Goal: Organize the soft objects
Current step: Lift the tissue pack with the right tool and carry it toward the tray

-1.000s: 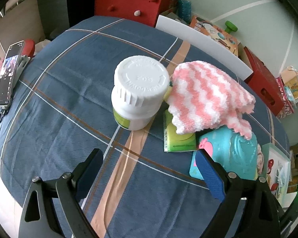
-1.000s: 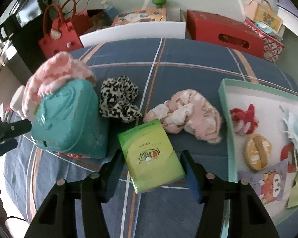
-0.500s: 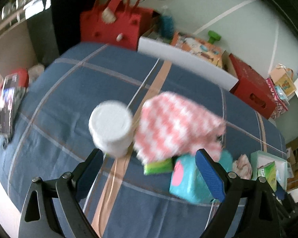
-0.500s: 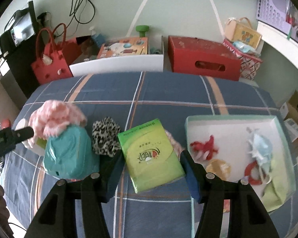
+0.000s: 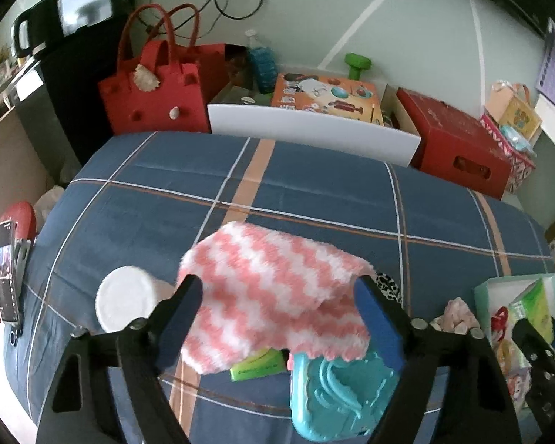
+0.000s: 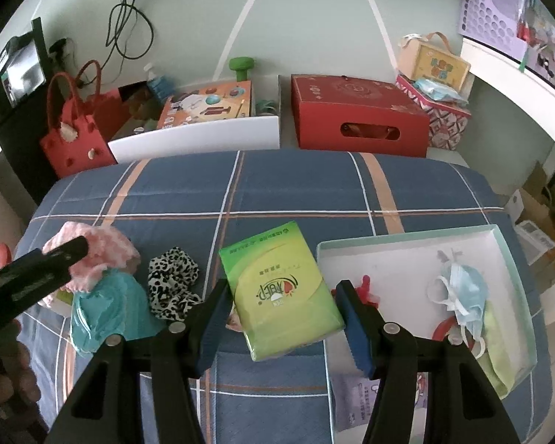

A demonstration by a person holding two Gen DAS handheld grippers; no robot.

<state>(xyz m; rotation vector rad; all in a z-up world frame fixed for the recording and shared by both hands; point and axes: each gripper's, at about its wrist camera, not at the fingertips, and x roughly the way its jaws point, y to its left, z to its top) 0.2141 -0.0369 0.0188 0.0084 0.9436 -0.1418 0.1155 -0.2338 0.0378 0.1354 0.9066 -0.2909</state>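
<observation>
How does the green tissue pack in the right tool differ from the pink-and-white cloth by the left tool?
The green tissue pack is smooth, glossy and boxy; the pink-and-white cloth is fluffy, zigzag-striped and limp. The pack is gripped in the right tool near the tray; the cloth drapes over the teal case, between the closing left tool's jaws. Both are soft.

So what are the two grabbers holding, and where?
The right gripper holds the green tissue pack by its sides. The left gripper is closing around the pink-and-white cloth, not gripping yet.

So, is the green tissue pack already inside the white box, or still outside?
Outside. The right claw holds the green tissue pack beside the white box.
</observation>
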